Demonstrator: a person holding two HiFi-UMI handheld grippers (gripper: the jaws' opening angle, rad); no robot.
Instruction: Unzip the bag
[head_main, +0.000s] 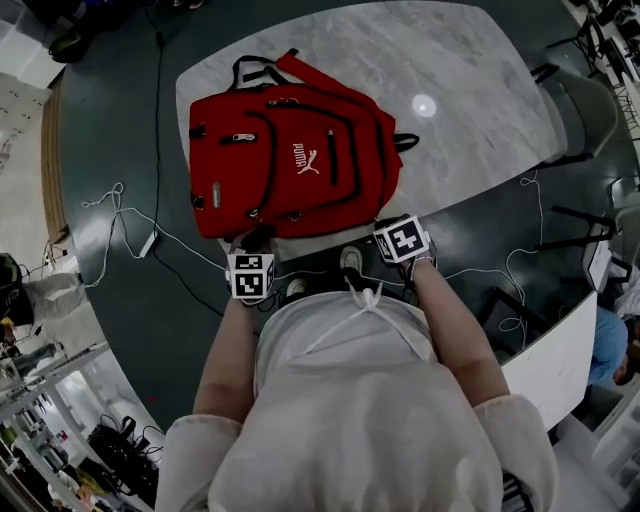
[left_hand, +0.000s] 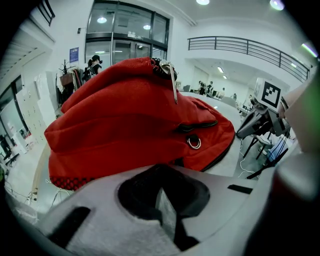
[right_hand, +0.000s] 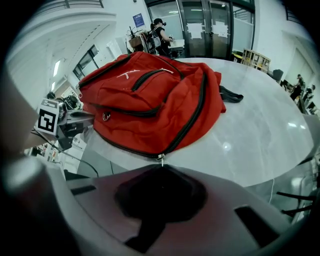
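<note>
**Head view.** The red bag (head_main: 290, 160) lies flat on the marble table (head_main: 470, 90). Both grippers are at its near edge. The left gripper (head_main: 256, 242) meets the near left corner and the right gripper (head_main: 388, 224) meets the near right corner.

**Left gripper view.** The left gripper (left_hand: 160, 170) has its jaws closed together. No red fabric shows between them, so it appears to grasp nothing. The bag (left_hand: 130, 120) rises directly beyond the jaw tips, close enough that contact cannot be ruled out.

**Right gripper view.** The right gripper (right_hand: 161, 169) also has its jaws closed. The zip pull (right_hand: 160, 159) hangs from the black zip track straight down to the jaw tips and seems to be pinched there. The bag (right_hand: 150, 105) spreads ahead of the jaws and to their left.

**Assessment.** The step in hand is starting the zip.
- Pull the zip pull along the line of the track, not away from it.
- Keep the pull low and steady.
- Use the left gripper to pin the bag's corner so the fabric stays taut and the bag does not slide.
</note>
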